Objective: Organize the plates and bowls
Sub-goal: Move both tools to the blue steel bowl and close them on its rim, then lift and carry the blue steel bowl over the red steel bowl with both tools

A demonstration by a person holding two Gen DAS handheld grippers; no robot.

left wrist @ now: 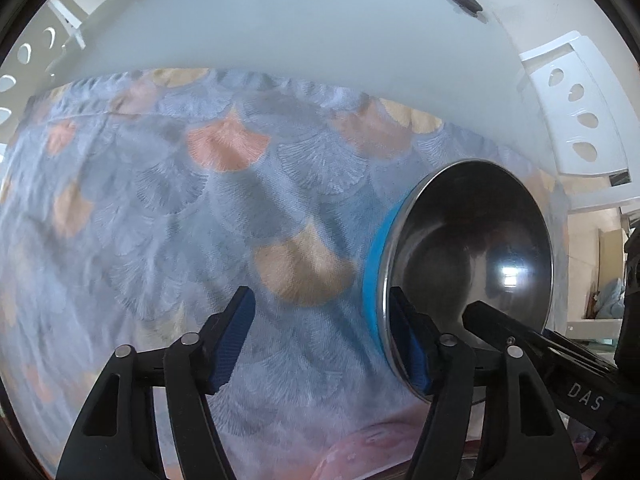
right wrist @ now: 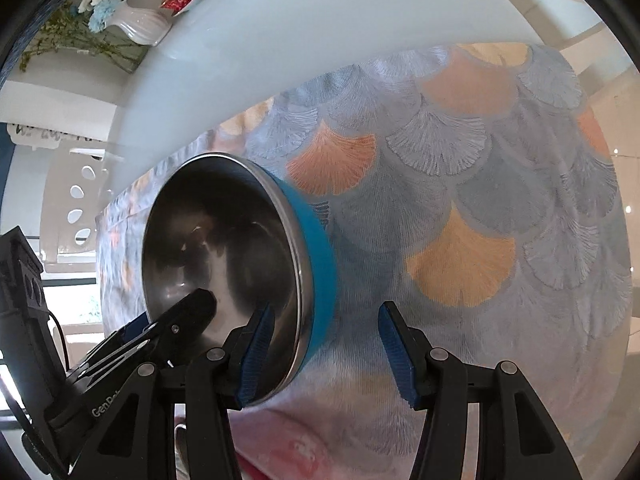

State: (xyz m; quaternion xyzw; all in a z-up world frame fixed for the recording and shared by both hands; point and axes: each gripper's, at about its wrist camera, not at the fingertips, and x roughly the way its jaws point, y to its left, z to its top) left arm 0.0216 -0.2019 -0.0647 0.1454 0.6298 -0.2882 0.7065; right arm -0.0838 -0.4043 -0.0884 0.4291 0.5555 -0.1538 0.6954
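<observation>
A round steel bowl with a blue band [left wrist: 472, 264], tilted over the fan-patterned tablecloth [left wrist: 160, 208] near its far edge, hangs between left gripper [left wrist: 320, 344] and right gripper [right wrist: 326, 354], whose clamp on the rim cannot be judged, so it may slip.

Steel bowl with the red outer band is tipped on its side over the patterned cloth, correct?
No: the outer band of the steel bowl is blue, as the right wrist view shows. The bowl is tipped on its side over the patterned cloth.

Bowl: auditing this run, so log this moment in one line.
bowl over patterned cloth | left claw open | right claw open at rim
</observation>
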